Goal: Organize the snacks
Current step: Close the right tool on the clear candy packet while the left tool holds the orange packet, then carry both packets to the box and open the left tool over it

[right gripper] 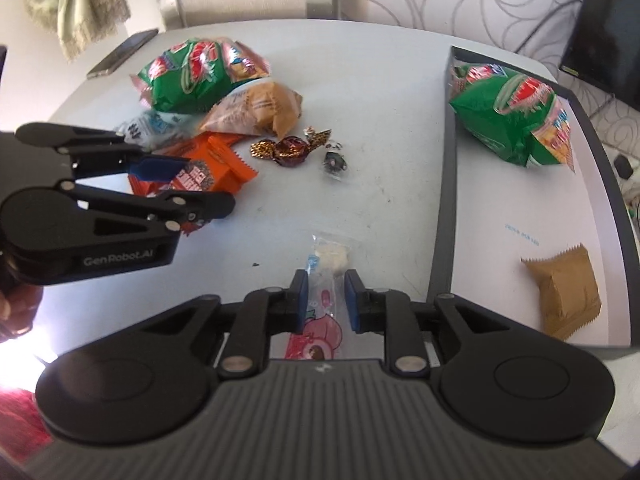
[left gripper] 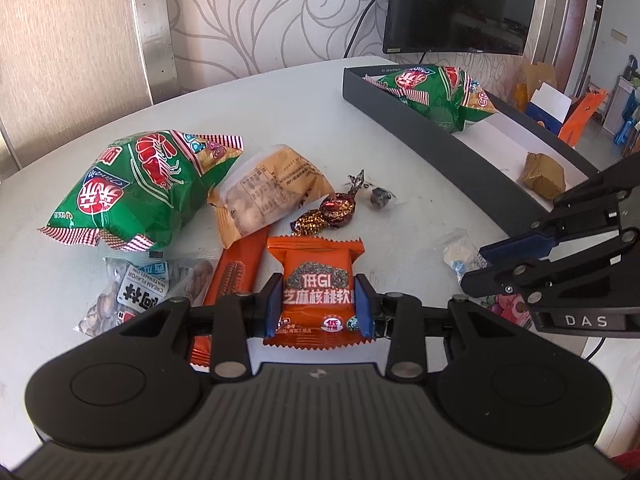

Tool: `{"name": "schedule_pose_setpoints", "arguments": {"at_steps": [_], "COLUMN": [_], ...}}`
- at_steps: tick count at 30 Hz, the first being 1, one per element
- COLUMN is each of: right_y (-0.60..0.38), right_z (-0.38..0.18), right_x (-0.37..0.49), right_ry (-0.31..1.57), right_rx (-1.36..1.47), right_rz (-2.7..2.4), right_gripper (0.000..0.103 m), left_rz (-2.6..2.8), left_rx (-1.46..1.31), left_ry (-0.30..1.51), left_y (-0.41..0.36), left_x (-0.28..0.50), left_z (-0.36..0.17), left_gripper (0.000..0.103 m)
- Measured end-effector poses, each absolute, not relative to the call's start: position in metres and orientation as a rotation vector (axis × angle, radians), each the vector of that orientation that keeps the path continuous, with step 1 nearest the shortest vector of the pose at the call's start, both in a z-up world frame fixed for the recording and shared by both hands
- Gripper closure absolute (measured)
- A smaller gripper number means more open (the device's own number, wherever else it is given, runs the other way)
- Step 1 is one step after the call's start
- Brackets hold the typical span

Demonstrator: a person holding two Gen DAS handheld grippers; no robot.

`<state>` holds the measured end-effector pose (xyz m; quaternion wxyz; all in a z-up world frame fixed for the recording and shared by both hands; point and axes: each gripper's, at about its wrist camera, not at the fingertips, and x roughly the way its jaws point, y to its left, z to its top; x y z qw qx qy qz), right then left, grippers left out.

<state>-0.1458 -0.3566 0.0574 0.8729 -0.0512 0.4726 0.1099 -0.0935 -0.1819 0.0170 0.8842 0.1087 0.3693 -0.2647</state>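
Note:
My left gripper (left gripper: 318, 304) is shut on an orange snack packet (left gripper: 316, 276), its blue pads pressing both sides; it shows at the left in the right wrist view (right gripper: 208, 184). My right gripper (right gripper: 326, 300) is shut on a thin clear candy packet (right gripper: 328, 256) with pink print that lies on the white table (right gripper: 360, 80). Seen from the left wrist, the right gripper (left gripper: 478, 266) sits at the right, beside that packet (left gripper: 458, 254). A dark grey box (right gripper: 446, 200) to the right holds a green shrimp-chip bag (right gripper: 508, 120) and a brown packet (right gripper: 564, 292).
Loose on the table lie another green bag (left gripper: 140, 192), a tan packet (left gripper: 264, 196), a seed packet (left gripper: 136, 292), a long orange bar (left gripper: 236, 276), a foil-wrapped chocolate (left gripper: 334, 210) and a small dark candy (left gripper: 380, 198). A phone (right gripper: 124, 54) rests at the far edge; a monitor (left gripper: 460, 4) stands behind.

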Motion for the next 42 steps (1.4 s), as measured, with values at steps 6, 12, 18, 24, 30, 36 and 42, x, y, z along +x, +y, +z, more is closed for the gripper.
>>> {"name": "schedule_pose_setpoints", "arguments": {"at_steps": [6, 12, 18, 24, 30, 36, 42], "right_y": [-0.357, -0.367, -0.366, -0.363, -0.367, -0.376, -0.388], "right_z": [0.07, 0.101, 0.139, 0.162, 0.171, 0.177, 0.183], "right_x": [-0.149, -0.155, -0.164, -0.172, -0.178, -0.183, -0.184], "right_ry": [0.947, 0.869, 0.776, 0.721, 0.702, 0.681, 0.661], "right_rx": [-0.087, -0.026, 0.019, 0.041, 0.047, 0.057, 0.057], "right_rz": [0.258, 0.255, 0.288, 0.315, 0.302, 0.28, 0.254], "right_gripper": [0.089, 0.09, 0.09, 0.09, 0.09, 0.09, 0.09], "left_rz": [-0.55, -0.545, -0.558, -0.578, -0.597, -0.616, -0.641], "left_rx": [0.232, 0.226, 0.242, 0.264, 0.275, 0.289, 0.296], "left_ry": [0.753, 0.737, 0.707, 0.677, 0.66, 0.64, 0.619], "left_y": [-0.182, -0.183, -0.191, -0.201, -0.209, -0.218, -0.233], "left_x": [-0.096, -0.096, -0.097, -0.102, -0.104, -0.104, -0.102], "left_z": [0.02, 0.027, 0.036, 0.043, 0.048, 0.054, 0.062], "left_gripper": [0.061, 0.061, 0.061, 0.061, 0.061, 0.061, 0.061]}}
